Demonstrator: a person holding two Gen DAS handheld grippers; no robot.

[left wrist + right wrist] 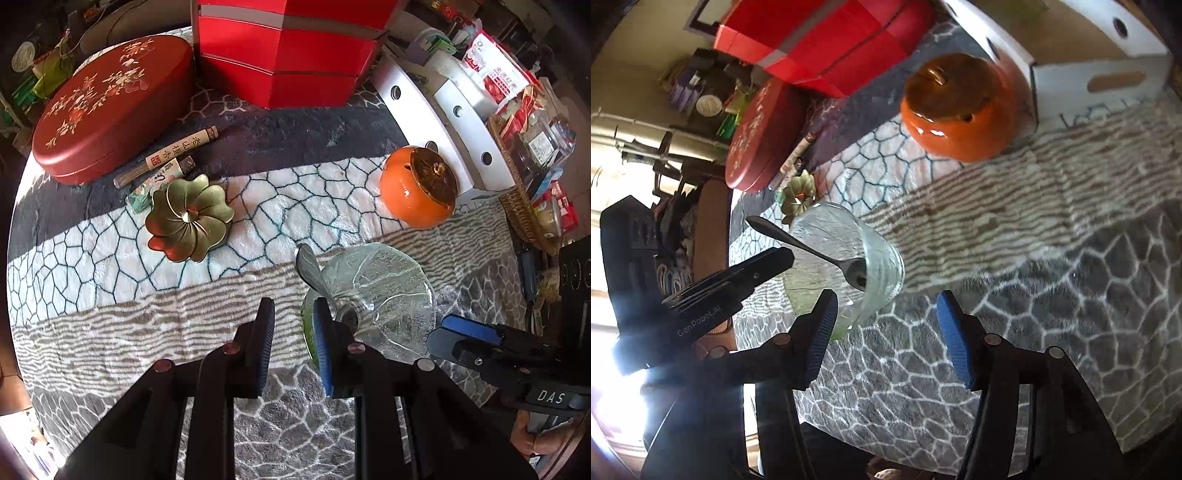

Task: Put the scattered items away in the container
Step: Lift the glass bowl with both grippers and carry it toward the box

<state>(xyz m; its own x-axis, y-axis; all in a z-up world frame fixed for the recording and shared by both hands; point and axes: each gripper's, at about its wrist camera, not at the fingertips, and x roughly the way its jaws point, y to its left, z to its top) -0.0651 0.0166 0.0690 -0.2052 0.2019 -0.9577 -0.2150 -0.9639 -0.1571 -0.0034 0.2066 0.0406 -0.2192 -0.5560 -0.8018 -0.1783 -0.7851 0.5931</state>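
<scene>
Glass bowl (pixel 376 295) holding a spoon (pixel 314 273) sits beside our empty, parted left claw (pixel 293 343); only the right view shows our right claw (pixel 886 332) gaping, empty, over the patterned blanket (pixel 1052 258).

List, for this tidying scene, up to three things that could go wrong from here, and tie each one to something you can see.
1. The spoon lies loose in the glass bowl with its handle past the rim; a nudge could flip it out.
2. The left claw sits at the bowl's rim with open jaws and might knock it.
3. The bowl rests on soft fleece, so it may tip if bumped by the right claw.
</scene>
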